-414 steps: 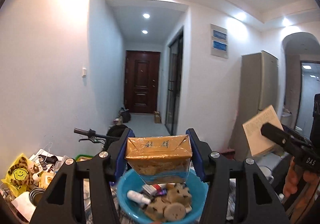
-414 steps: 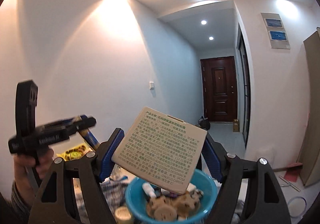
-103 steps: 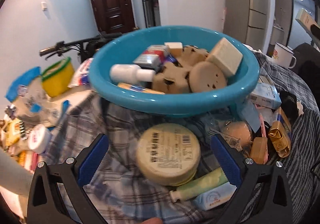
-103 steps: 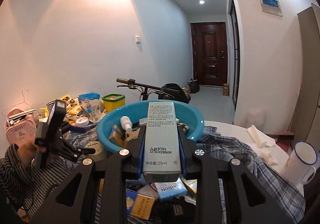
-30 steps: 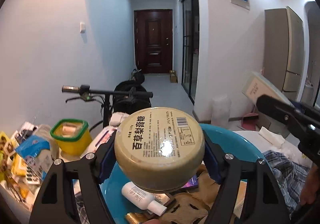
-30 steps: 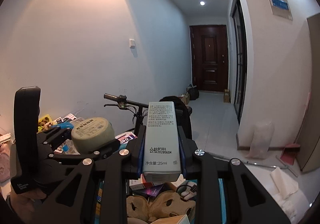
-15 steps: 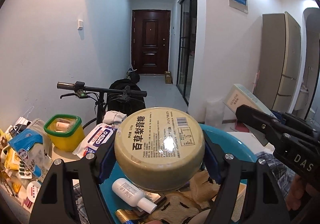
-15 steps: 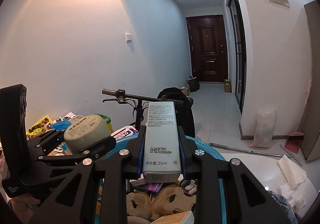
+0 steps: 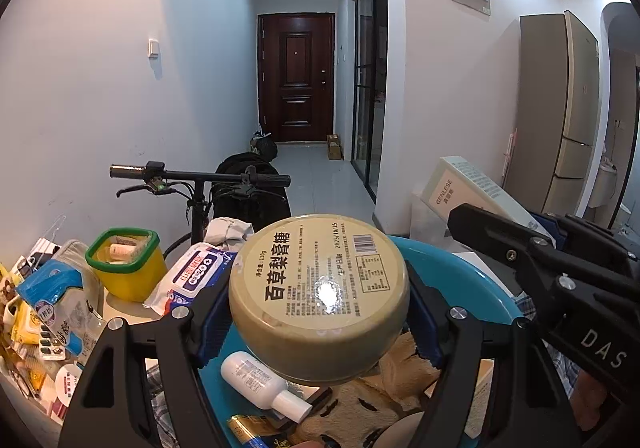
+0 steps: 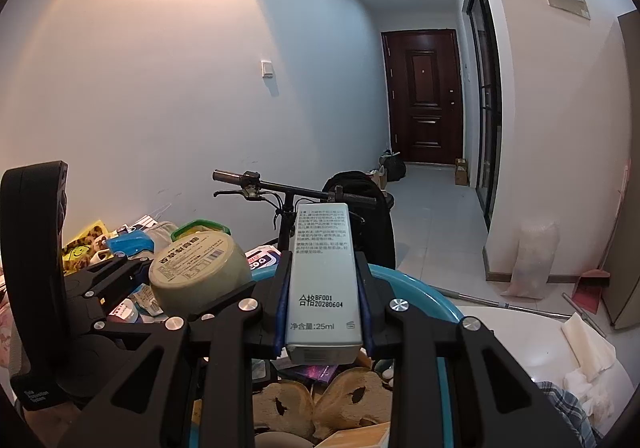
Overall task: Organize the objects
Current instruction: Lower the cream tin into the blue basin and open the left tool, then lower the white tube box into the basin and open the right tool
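My left gripper [image 9: 320, 312] clamps round tin [image 9: 319, 298] by rim, above basin [image 9: 456, 276]. Tin rigid, glossy, likely slippery; hold across widest part. My right gripper [image 10: 322, 312] pinches slim carton [image 10: 323, 280] over basin too; light, crushable, grip flat sides gently.

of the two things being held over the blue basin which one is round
The beige round tin in the left gripper. The right gripper holds a tall, narrow rectangular box instead.
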`<state>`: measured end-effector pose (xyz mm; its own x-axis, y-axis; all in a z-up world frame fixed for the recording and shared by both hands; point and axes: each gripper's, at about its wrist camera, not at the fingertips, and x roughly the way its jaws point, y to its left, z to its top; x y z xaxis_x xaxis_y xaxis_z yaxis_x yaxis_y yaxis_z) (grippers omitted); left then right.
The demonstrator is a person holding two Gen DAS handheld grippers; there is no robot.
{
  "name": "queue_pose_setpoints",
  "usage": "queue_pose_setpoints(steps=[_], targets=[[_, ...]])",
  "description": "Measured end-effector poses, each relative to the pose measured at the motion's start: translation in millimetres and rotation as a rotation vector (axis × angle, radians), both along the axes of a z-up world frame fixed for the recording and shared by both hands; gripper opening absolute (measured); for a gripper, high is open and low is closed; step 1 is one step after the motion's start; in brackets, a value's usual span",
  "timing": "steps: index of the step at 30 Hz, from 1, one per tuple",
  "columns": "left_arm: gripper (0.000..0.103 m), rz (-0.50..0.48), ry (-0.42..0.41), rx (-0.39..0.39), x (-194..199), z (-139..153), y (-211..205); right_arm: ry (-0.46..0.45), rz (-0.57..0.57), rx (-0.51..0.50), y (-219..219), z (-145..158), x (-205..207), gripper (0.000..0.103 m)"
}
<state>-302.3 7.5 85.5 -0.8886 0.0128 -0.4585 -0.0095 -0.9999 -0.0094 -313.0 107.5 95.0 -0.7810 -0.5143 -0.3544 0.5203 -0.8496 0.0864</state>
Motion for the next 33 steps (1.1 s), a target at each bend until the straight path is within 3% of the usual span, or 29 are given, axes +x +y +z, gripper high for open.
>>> queue_pose_setpoints(steps=[23,25,26,33], targets=[[0.077,-0.016,-0.016,0.017,-2.3,-5.5,7.3,-0.007,0.001,-0.004,-0.5,-0.5,1.9,0.027],[0.098,-0.014,-0.011,0.014,-1.3,-3.9,7.4,-0.006,0.000,-0.005,-1.0,-0.3,2.0,0.027],[0.102,-0.008,-0.003,0.013,-0.1,-2.7,7.1,-0.006,0.000,-0.005,-1.0,-0.1,2.4,0.027],[0.103,0.010,0.005,0.013,1.6,2.3,2.7,-0.003,0.003,-0.006,-3.5,1.4,2.5,0.027]])
